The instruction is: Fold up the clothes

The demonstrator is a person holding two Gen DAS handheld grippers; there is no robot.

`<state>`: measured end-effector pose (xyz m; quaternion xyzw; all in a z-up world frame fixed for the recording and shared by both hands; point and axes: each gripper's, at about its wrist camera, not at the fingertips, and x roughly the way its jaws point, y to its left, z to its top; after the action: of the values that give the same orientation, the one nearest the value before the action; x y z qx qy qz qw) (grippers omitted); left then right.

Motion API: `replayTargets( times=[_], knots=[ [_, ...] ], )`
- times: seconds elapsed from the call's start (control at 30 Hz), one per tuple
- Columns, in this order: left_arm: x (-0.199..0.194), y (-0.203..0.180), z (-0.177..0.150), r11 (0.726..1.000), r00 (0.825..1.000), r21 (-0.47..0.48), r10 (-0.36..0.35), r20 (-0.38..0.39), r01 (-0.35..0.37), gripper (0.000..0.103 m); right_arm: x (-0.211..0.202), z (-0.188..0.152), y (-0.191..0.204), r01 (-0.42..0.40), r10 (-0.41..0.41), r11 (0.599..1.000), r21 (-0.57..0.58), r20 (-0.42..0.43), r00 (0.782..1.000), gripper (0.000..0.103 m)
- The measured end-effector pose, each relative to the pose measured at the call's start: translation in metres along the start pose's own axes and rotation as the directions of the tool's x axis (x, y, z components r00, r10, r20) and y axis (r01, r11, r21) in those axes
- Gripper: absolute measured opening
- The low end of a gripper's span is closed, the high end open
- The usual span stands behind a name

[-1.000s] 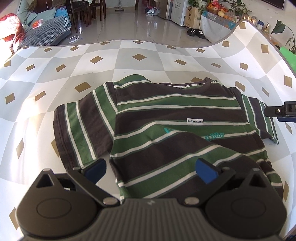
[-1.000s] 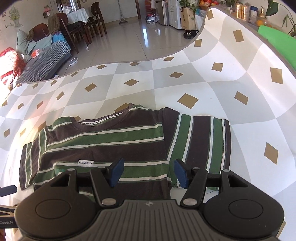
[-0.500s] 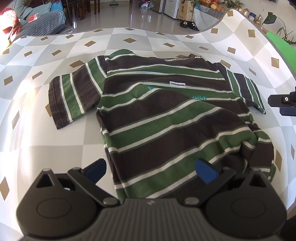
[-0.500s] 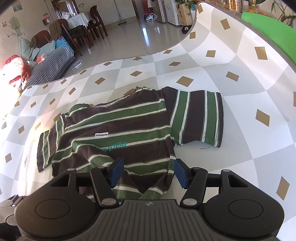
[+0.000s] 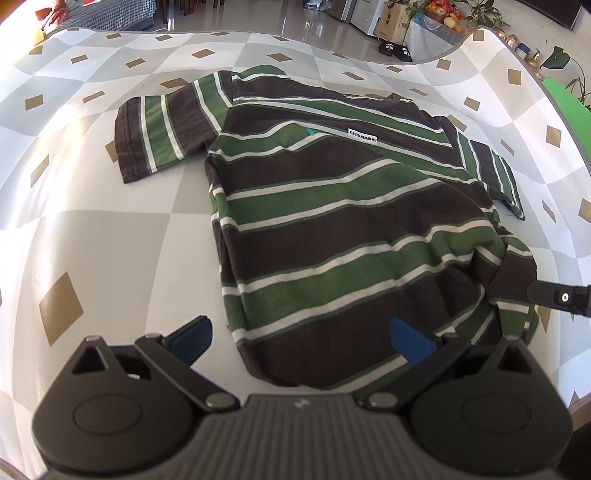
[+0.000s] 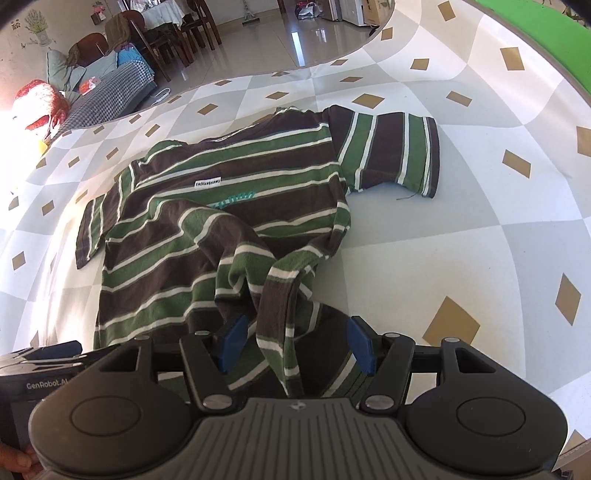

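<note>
A brown T-shirt with green and white stripes [image 5: 332,229] lies front up on the checkered table [image 5: 92,258], collar at the far side. Its lower part is rumpled and lies slanted over the chest print. My left gripper [image 5: 300,341] hangs open over the near left hem corner, pads wide apart and clear of the cloth. My right gripper [image 6: 295,343] is open above the right hem, where a raised fold of the T-shirt [image 6: 280,295] runs between its pads without being pinched. One right finger [image 5: 557,297] shows at the left wrist view's edge.
The right sleeve [image 6: 391,155] lies flat, the left sleeve [image 5: 155,136] too. A green object [image 6: 535,33] sits past the table's far right rim. Beyond the table are a tiled floor, a sofa [image 6: 110,96] and chairs. A hand [image 6: 14,458] holds the left gripper.
Both grippers have drawn back from the chest and sleeves toward the near hem. The right gripper now has the rumpled hem fold between its pads. Jaw widths look unchanged.
</note>
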<state>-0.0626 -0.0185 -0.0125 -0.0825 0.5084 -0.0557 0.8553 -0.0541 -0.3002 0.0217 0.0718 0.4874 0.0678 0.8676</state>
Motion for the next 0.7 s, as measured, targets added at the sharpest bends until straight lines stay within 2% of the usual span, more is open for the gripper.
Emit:
replayTargets(
  times=[0.27, 0.4, 0.43, 0.5, 0.57, 0.6, 0.67, 0.7],
  knots=[
    [0.003, -0.006, -0.007, 1.0, 1.0, 0.011, -0.022, -0.001, 0.022, 0.103, 0.015, -0.018, 0.007, 0.021, -0.021, 0.999, -0.029, -0.008, 1.0, 0.057],
    [0.008, -0.01, -0.012, 0.999, 1.0, 0.034, -0.008, 0.004, 0.008, 0.103, 0.021, -0.022, 0.008, 0.021, -0.021, 1.0, -0.02, -0.006, 1.0, 0.055],
    [0.009, -0.012, -0.013, 0.999, 1.0, 0.05, -0.001, 0.007, 0.0, 0.103, 0.022, -0.023, 0.01, 0.02, -0.021, 0.999, -0.029, -0.005, 1.0, 0.051],
    [0.01, -0.016, -0.015, 0.997, 1.0, 0.076, 0.012, 0.02, -0.013, 0.103, 0.024, -0.025, 0.014, 0.034, -0.033, 0.998, -0.051, 0.013, 0.999, 0.037],
    [0.01, -0.018, -0.019, 0.995, 0.999, 0.094, 0.019, 0.044, -0.023, 0.101, 0.024, -0.027, 0.015, 0.03, -0.028, 0.997, -0.066, 0.032, 0.999, 0.013],
    [0.01, -0.02, -0.02, 0.993, 0.998, 0.11, 0.032, 0.055, -0.038, 0.099, 0.023, -0.028, 0.015, 0.028, -0.026, 0.998, -0.065, 0.041, 0.999, 0.012],
    [0.011, -0.026, -0.023, 0.981, 0.994, 0.167, 0.081, 0.077, -0.093, 0.086, 0.019, -0.028, 0.014, 0.027, -0.023, 0.998, -0.053, 0.072, 0.997, 0.008],
    [0.011, -0.027, -0.024, 0.978, 0.992, 0.178, 0.096, 0.085, -0.11, 0.085, 0.015, -0.027, 0.012, 0.031, -0.027, 0.999, -0.043, 0.094, 0.995, 0.007]
  ],
)
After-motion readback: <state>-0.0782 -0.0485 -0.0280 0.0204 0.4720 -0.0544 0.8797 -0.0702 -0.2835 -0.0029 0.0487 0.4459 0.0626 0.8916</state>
